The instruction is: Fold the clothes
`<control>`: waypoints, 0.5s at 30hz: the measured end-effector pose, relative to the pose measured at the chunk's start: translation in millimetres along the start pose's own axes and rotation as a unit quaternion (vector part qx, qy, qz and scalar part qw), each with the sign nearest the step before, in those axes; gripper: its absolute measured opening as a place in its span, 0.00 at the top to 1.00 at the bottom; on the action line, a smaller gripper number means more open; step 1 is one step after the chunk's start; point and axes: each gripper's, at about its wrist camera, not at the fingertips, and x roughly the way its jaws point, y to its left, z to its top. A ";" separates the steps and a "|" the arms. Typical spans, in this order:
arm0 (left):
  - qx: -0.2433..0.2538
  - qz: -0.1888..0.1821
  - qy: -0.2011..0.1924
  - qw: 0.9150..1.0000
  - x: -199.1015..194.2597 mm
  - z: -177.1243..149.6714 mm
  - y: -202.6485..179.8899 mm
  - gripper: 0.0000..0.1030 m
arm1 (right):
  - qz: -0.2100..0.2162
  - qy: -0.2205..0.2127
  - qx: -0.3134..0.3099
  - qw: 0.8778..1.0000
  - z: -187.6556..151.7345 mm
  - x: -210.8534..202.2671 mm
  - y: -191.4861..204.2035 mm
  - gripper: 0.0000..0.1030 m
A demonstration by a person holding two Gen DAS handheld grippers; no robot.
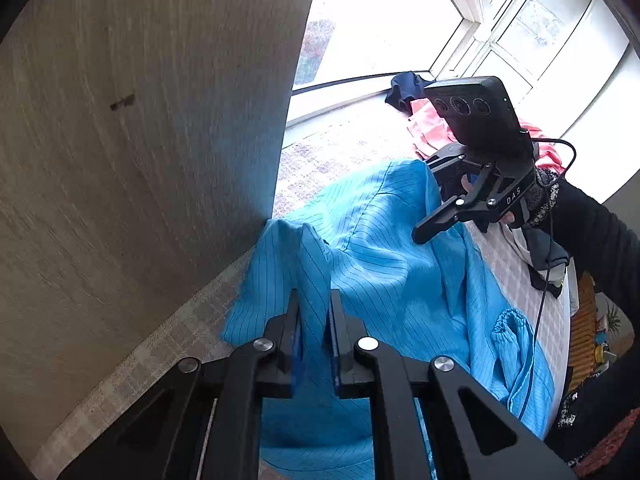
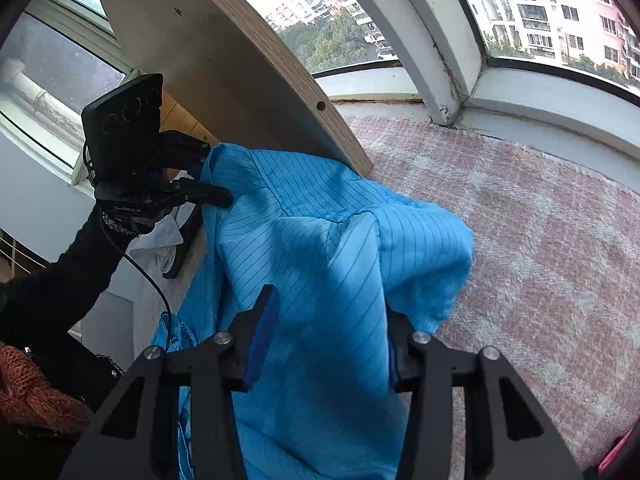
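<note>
A bright blue pinstriped garment (image 1: 384,272) lies bunched on the pinkish mat (image 1: 340,148); it also fills the right wrist view (image 2: 320,248). My left gripper (image 1: 314,300) is shut on a raised fold of the garment near the wooden panel; it shows in the right wrist view (image 2: 208,176) pinching the garment's far edge. My right gripper (image 2: 328,312) stands wide open with blue cloth draped between its fingers and over the right one. In the left wrist view the right gripper (image 1: 430,200) hovers at the garment's far shoulder. An elastic cuff (image 1: 508,328) lies at the right.
A tall wooden panel (image 1: 140,140) stands close on the left, also seen in the right wrist view (image 2: 240,68). Pink clothes (image 1: 428,128) and a dark blue item (image 1: 404,88) lie by the window. More clothes (image 1: 540,256) pile at the mat's right edge. Window frames (image 2: 440,60) bound the mat (image 2: 540,240).
</note>
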 end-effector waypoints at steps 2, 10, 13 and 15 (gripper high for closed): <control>-0.004 0.003 -0.016 1.000 -8.7 -4.4 -4.8 0.96 | -0.011 -0.015 -0.011 1.000 -0.2 -9.9 13.1 0.93; 0.035 0.011 -0.077 0.996 -73.2 -26.2 -57.0 0.96 | -0.021 -0.068 -0.053 0.996 -18.3 -67.5 94.7 0.94; 0.043 0.010 -0.094 0.995 -100.3 -46.6 -83.5 0.96 | -0.026 -0.075 -0.069 0.994 -36.8 -84.1 133.0 0.94; 0.048 0.010 -0.104 0.993 -113.8 -62.3 -104.4 0.96 | -0.029 -0.080 -0.079 0.993 -50.6 -94.5 158.9 0.94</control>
